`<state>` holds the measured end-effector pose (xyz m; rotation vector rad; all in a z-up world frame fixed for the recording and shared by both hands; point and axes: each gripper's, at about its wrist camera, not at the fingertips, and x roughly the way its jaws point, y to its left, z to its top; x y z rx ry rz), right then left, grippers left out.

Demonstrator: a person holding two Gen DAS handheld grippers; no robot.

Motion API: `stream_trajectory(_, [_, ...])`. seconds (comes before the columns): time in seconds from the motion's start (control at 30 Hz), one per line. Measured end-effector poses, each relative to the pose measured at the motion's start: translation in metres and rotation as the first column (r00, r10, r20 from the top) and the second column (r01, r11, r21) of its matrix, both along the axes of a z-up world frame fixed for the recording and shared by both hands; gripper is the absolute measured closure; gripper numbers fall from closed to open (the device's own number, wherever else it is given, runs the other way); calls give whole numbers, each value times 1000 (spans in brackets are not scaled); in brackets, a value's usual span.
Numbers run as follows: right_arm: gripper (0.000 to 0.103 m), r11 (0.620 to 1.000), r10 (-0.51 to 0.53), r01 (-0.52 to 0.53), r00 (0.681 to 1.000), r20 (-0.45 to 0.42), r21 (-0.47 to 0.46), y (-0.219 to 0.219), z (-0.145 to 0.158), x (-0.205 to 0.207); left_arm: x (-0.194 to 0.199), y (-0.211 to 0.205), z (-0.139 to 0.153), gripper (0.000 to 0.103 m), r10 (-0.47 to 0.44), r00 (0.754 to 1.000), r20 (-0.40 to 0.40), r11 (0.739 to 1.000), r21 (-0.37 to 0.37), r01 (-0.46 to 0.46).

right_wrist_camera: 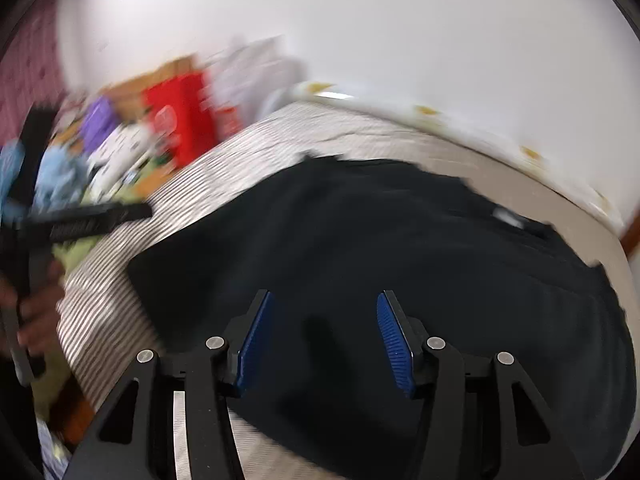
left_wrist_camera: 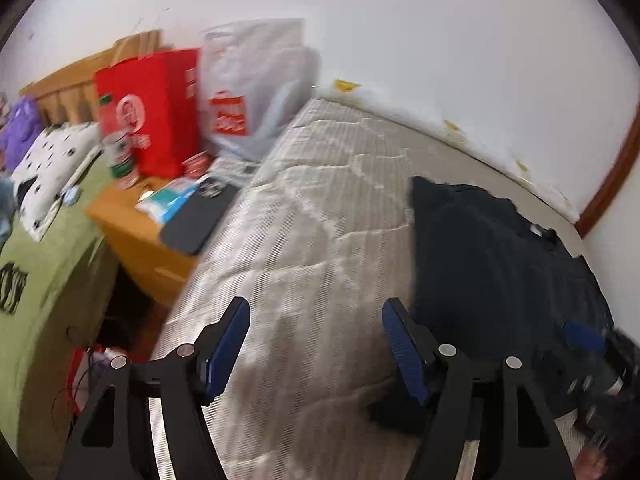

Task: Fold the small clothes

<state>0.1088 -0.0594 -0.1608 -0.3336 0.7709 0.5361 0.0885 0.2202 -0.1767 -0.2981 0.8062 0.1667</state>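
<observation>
A dark navy garment [right_wrist_camera: 380, 248] lies spread flat on the striped beige bedcover [right_wrist_camera: 248, 152]. My right gripper [right_wrist_camera: 325, 300] is open and empty, low over the garment's near part. My left gripper [left_wrist_camera: 316, 308] is open and empty over the bare bedcover [left_wrist_camera: 304, 216], just left of the garment's left edge [left_wrist_camera: 480, 264]. The right gripper's blue pad [left_wrist_camera: 584, 336] shows at the right of the left wrist view. The left gripper [right_wrist_camera: 96, 216] and the hand holding it show at the left of the right wrist view.
A wooden nightstand [left_wrist_camera: 132, 232] left of the bed holds a dark phone [left_wrist_camera: 200, 216], a red bag [left_wrist_camera: 152, 108], a pale plastic bag [left_wrist_camera: 256, 84] and a can [left_wrist_camera: 120, 152]. A green bed [left_wrist_camera: 36, 280] lies further left. A white wall [left_wrist_camera: 400, 40] runs behind.
</observation>
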Motion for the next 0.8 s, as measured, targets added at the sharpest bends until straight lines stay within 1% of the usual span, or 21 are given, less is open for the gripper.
stream_trajectory(0.07, [49, 998, 54, -54, 998, -11, -17, 21, -9, -12, -6, 14, -3, 36, 17, 1000, -6, 999, -27, -17])
stream_trajectory(0.1, [49, 995, 91, -91, 996, -22, -28, 34, -15, -19, -8, 18, -4, 36, 22, 1000, -6, 999, -33, -22])
stream_trajectory(0.17, [49, 990, 130, -131, 991, -25, -56, 50, -23, -30, -12, 28, -4, 36, 31, 1000, 4, 999, -38, -31])
stream_trajectory(0.27, [49, 971, 185, -185, 983, -16, -152, 76, -43, -43, -13, 39, -5, 36, 27, 1000, 15, 998, -63, -26])
stream_trajectory(0.3, [49, 963, 189, -185, 982, 2, -196, 84, -50, -46, -12, 41, -5, 36, 24, 1000, 19, 997, -78, -23])
stream_trajectory(0.37, [49, 958, 186, -168, 981, 59, -235, 92, -56, -49, -11, 46, -6, 36, 15, 999, 30, 994, -108, -12])
stream_trajectory(0.5, [50, 962, 134, -108, 987, 86, -252, 103, -55, -38, -8, 51, -5, 36, 1, 999, 45, 993, -119, 4])
stream_trajectory(0.57, [55, 957, 112, -73, 986, 127, -283, 113, -57, -35, -5, 55, -5, 36, -3, 999, 45, 992, -126, 9])
stream_trajectory(0.63, [68, 947, 107, -48, 979, 172, -317, 126, -60, -33, -3, 57, -4, 36, -12, 999, 43, 991, -129, 17])
stream_trajectory(0.7, [78, 942, 78, -9, 978, 193, -335, 134, -62, -27, -2, 59, -3, 36, -17, 999, 39, 992, -121, 22])
stream_trajectory(0.73, [81, 946, 63, 1, 980, 186, -324, 134, -61, -23, 0, 60, -3, 36, -20, 999, 37, 993, -116, 25])
stream_trajectory(0.77, [82, 953, 47, 6, 985, 168, -304, 132, -59, -20, 2, 60, -2, 36, -26, 999, 33, 993, -111, 29])
stream_trajectory(0.8, [84, 968, 24, 9, 991, 129, -252, 125, -52, -14, 4, 60, -2, 36, -30, 999, 29, 994, -109, 33])
